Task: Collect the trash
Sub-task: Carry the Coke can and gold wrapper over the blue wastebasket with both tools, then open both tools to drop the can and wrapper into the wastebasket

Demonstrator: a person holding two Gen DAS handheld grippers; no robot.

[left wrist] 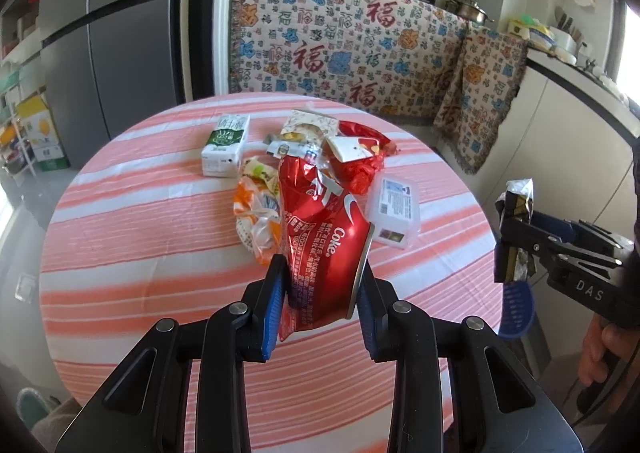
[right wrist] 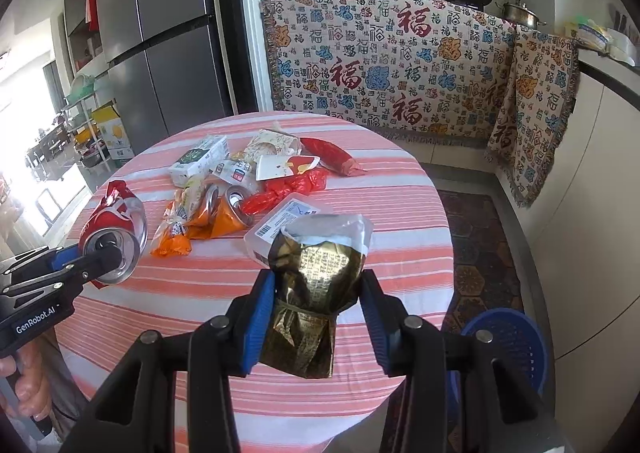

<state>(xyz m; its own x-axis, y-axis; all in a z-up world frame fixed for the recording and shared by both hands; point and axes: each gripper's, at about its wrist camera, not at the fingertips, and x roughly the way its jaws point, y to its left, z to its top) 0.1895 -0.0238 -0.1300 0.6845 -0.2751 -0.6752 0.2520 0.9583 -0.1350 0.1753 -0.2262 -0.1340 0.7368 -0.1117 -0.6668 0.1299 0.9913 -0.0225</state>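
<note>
the left gripper [left wrist: 322, 285] is squeezed tight on a crushed red coke can [left wrist: 320, 237]. the can sticks out forward from the fingers, long way pointing away from the hand, up over the near side of the striped round table [left wrist: 140, 221]. the right gripper [right wrist: 318, 317] pinches a crumpled gold wrapper [right wrist: 316, 273] the same way.

the blue basket [right wrist: 508, 337] sits on the floor, low down and to the right of the table, just past the right gripper. so the right hand is nearer to it, and i think the gold wrapper should drop in first. the can has to cross over to the right.

more trash waits in the middle of the table: a green milk carton [left wrist: 224, 145], an orange bag [right wrist: 188, 229], a red bag [right wrist: 288, 189] and a clear plastic box [left wrist: 394, 213].
</note>
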